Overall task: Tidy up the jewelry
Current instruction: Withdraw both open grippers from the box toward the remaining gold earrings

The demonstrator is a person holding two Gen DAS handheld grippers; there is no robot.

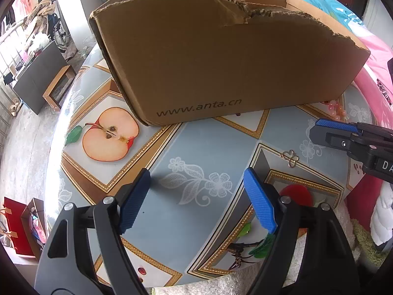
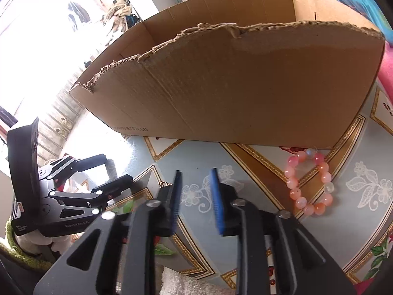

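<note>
A torn cardboard box marked www.anta.cn stands on the round table; it also shows in the right wrist view. A pink bead bracelet lies flat on the table by the box's right corner; its edge shows in the left wrist view. A small gold clasp piece lies on the table right of my left gripper, which is open and empty above the table. In the right wrist view the clasp is partly hidden. My right gripper is open with a narrow gap, empty, left of the bracelet.
The table has a blue fruit-print cover. The right gripper enters the left wrist view from the right. The left gripper shows at left in the right wrist view. A white towel lies at the near table edge.
</note>
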